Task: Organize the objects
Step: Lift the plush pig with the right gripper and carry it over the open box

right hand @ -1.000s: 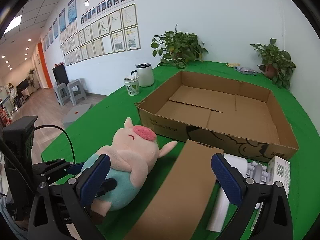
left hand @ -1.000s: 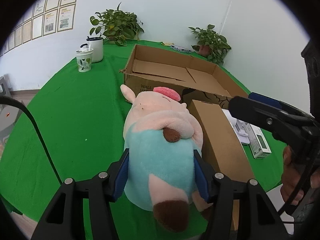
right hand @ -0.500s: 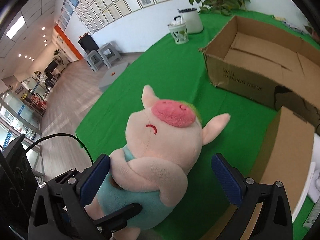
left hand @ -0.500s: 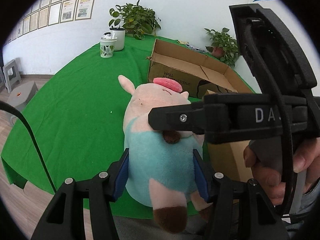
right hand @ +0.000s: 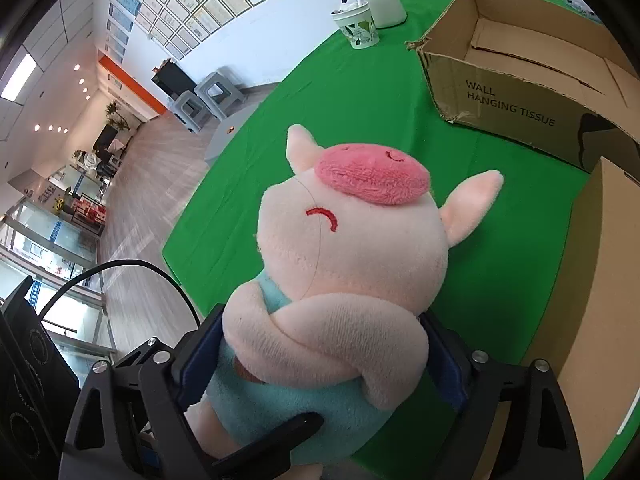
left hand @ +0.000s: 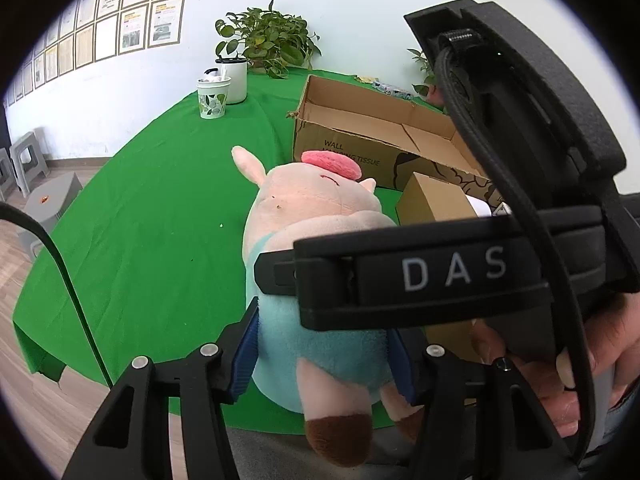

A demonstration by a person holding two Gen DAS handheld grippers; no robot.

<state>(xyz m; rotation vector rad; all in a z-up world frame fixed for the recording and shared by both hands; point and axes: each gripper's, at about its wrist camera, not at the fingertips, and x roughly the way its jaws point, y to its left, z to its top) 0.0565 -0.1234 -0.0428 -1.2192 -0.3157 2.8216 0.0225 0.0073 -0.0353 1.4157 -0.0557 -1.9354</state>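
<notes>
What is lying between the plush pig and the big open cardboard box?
Only bare green cloth lies between the plush pig and the open cardboard box; the right wrist view shows that stretch best.

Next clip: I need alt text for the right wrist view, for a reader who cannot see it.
A plush pig in a teal outfit fills the frame, its body between the closing jaws of the right gripper. It is over a green tablecloth. To the right are an open cardboard box printed "WALL HANGING TISSUE" and a closed brown carton.

Right gripper [right hand: 320, 360] closing around plush pig [right hand: 344, 264] (previously wide).
</notes>
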